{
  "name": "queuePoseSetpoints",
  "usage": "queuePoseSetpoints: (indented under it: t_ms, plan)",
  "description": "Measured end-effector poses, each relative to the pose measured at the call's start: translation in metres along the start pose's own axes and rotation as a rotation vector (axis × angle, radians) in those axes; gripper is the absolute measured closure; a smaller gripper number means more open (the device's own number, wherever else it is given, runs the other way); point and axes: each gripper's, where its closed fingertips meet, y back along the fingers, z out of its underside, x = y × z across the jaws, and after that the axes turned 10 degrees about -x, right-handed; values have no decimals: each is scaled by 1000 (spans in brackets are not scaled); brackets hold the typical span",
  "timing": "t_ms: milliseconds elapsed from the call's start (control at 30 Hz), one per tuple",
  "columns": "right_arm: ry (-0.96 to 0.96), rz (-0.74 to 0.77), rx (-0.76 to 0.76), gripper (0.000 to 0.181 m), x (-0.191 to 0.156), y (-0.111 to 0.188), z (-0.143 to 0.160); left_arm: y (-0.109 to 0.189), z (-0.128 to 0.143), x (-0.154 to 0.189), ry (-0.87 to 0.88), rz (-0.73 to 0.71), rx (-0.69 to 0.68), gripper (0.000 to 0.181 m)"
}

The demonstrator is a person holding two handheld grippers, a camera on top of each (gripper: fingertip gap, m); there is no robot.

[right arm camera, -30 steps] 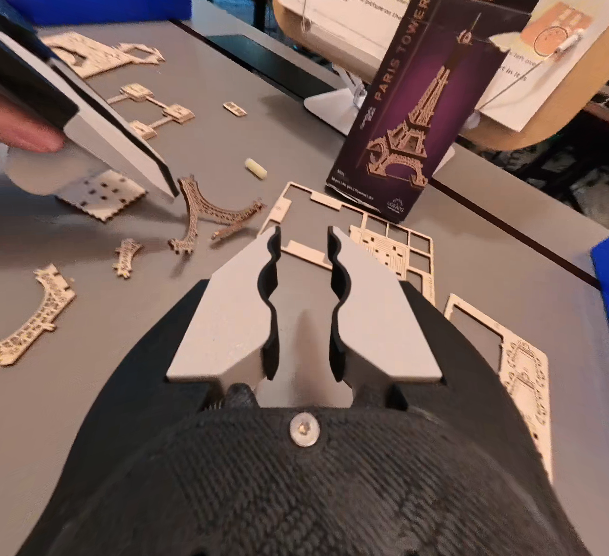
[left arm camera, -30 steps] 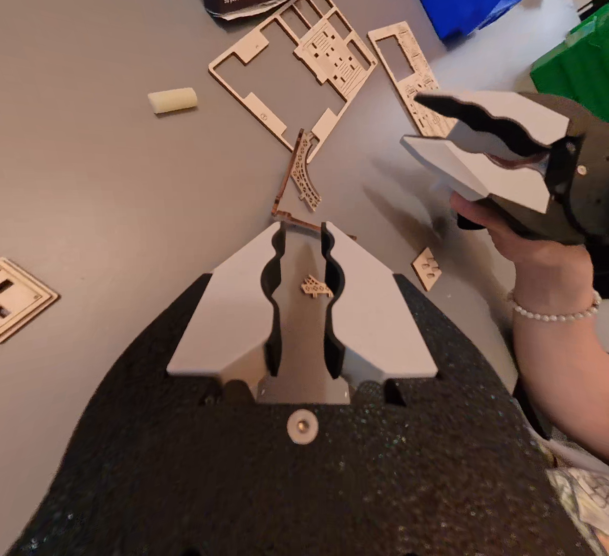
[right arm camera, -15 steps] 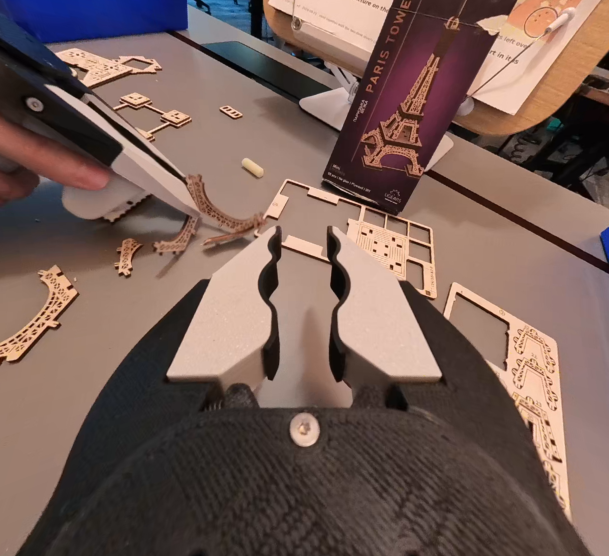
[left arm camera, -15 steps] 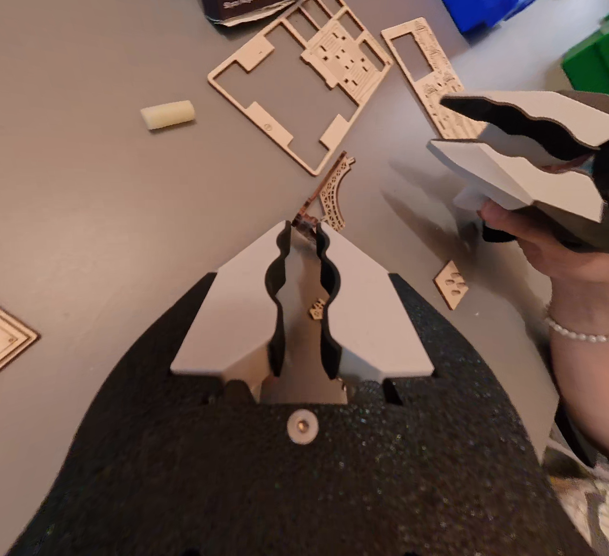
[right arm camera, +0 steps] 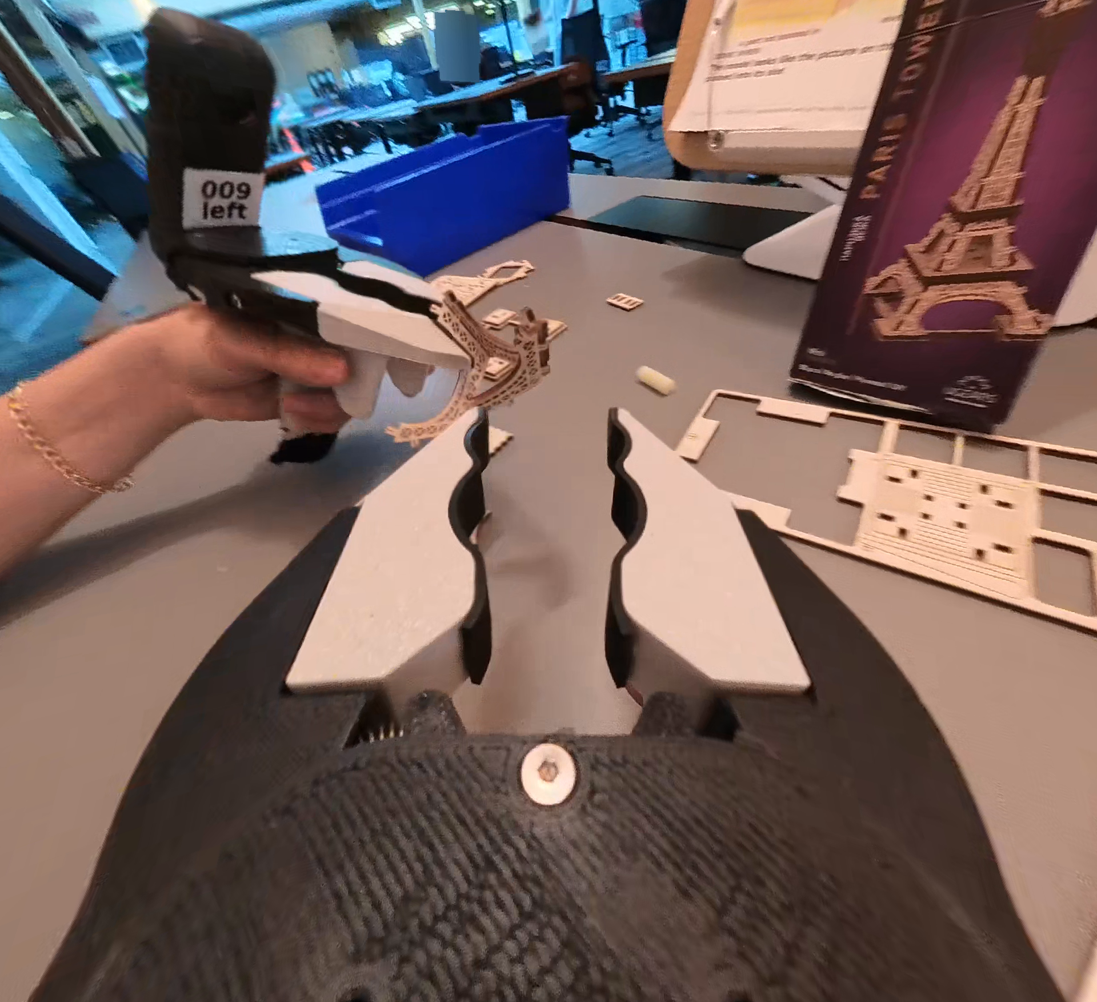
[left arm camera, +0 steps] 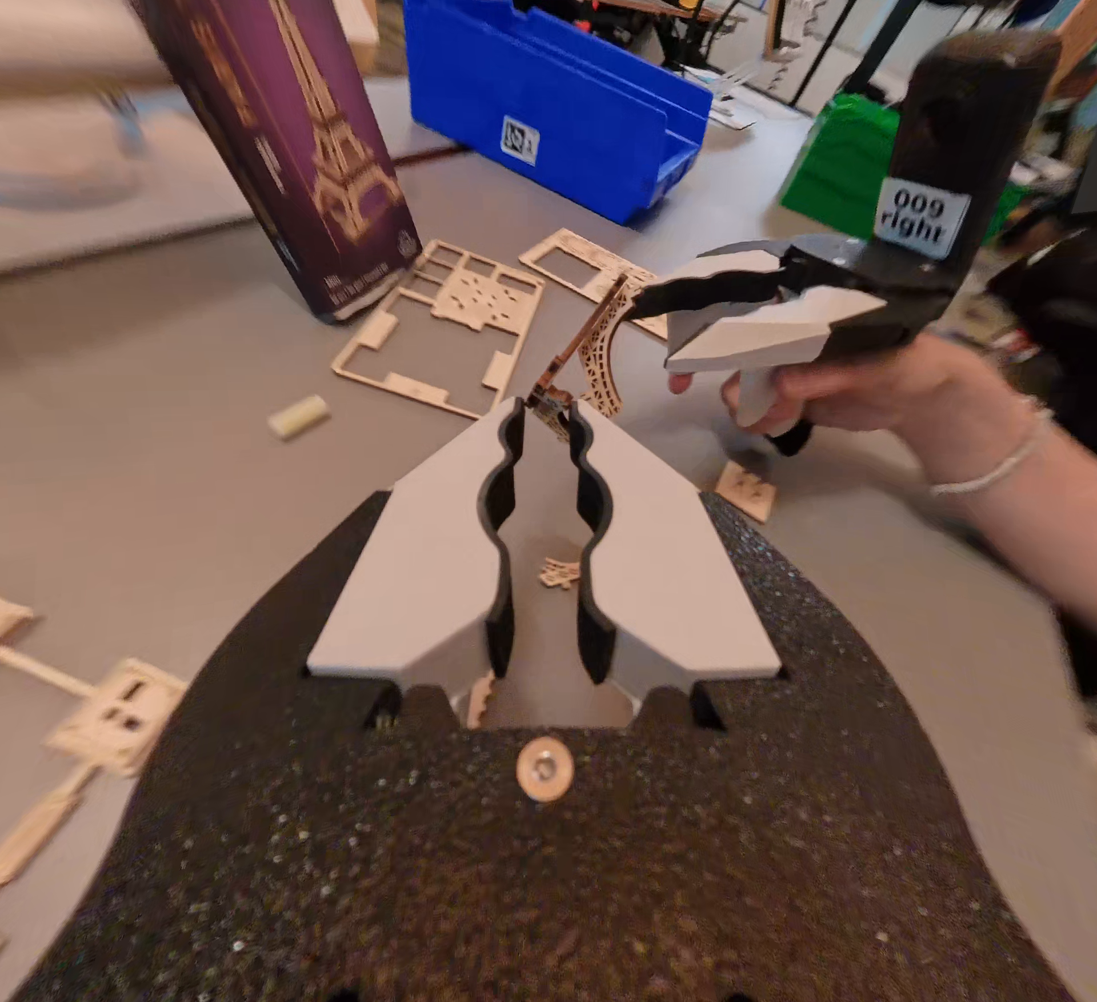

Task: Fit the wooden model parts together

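My left gripper (left arm camera: 549, 409) is shut on a wooden assembly of lattice arch pieces (left arm camera: 599, 356) and holds it by one end, tilted, above the grey table (left arm camera: 178, 439). In the right wrist view the left gripper (right arm camera: 454, 329) holds the assembly (right arm camera: 510, 373) just beyond the left fingertip of my right gripper (right arm camera: 549, 421). The right gripper is open and empty. In the left wrist view the right gripper (left arm camera: 653, 329) has its tips right beside the assembly's upper end.
A purple kit box (left arm camera: 279, 130) stands at the back, with punched wooden sheets (left arm camera: 451, 332) (right arm camera: 926, 510) in front of it. A blue bin (left arm camera: 534, 100), a green bin (left arm camera: 843, 166), a cream cylinder (left arm camera: 298, 416) and loose wooden pieces (left arm camera: 745, 489) (left arm camera: 113, 718) lie around. My right fingertips sit around 6 cm from my left ones. My left gripper's tips are some 12 cm from the cream cylinder (left arm camera: 298, 416). The right camera catches it too, in the right wrist view (right arm camera: 654, 378).
My left gripper closed on the arch assembly and lifted it off the table, tilting upward. My right gripper moved in close to the assembly and stays open.
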Motion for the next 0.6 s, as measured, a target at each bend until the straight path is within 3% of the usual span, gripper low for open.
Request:
queuePoseSetpoints:
  t_ms: [267, 600]
  plan:
    - [62, -71, 67, 138, -30, -10, -11, 27, -22, 27, -329, -157, 153, 169]
    - [109, -230, 293, 146, -66, 10, -45, 47, -36, 49, -408, -103, 359, 169]
